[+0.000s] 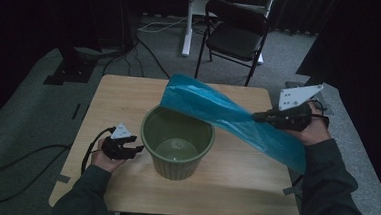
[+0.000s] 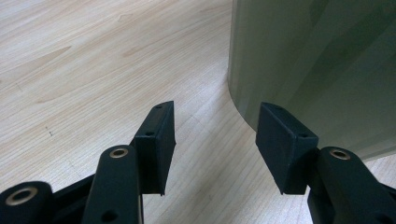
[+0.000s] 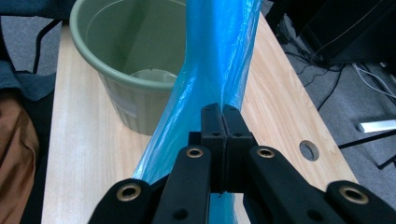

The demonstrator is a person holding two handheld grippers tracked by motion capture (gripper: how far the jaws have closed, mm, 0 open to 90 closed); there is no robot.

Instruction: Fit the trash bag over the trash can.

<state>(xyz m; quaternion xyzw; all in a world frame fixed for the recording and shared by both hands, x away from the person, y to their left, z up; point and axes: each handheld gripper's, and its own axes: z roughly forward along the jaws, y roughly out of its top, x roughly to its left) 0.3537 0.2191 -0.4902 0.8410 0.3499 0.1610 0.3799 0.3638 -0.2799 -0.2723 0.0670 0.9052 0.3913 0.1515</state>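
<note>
**Bag over bin, one claw on it**

High view: the person's right gripper [image 1: 258, 116] is held up at the table's right side, its jaws pressed together on a blue bag [image 1: 228, 115]. The bag stretches from that grip up and across toward the far rim of the green bin [image 1: 178, 142], which stands near the middle of the table [image 1: 119, 98]. One end trails down past the right forearm, off the table edge. Likely reason for the high hold: lifting the film clear so it can be opened or draped over the bin's mouth.

Left gripper [image 1: 135, 148] sits low, just beside the bin's left wall, jaws apart and holding nothing. In the left gripper view the bin wall [image 2: 317, 70] stands just past the right-hand jaw, not touching as far as I can tell. It looks placed to steady the bin or to catch the bag's free edge; a guess only.

Right gripper view: jaws shut tight on a gathered fold of bag [image 3: 219, 56].

Bag: thin, glossy, translucent blue plastic, creased lengthwise, pulled fairly taut. Still flat; I see no mouth opened. Bin is ribbed on its lower wall, empty inside.
</note>
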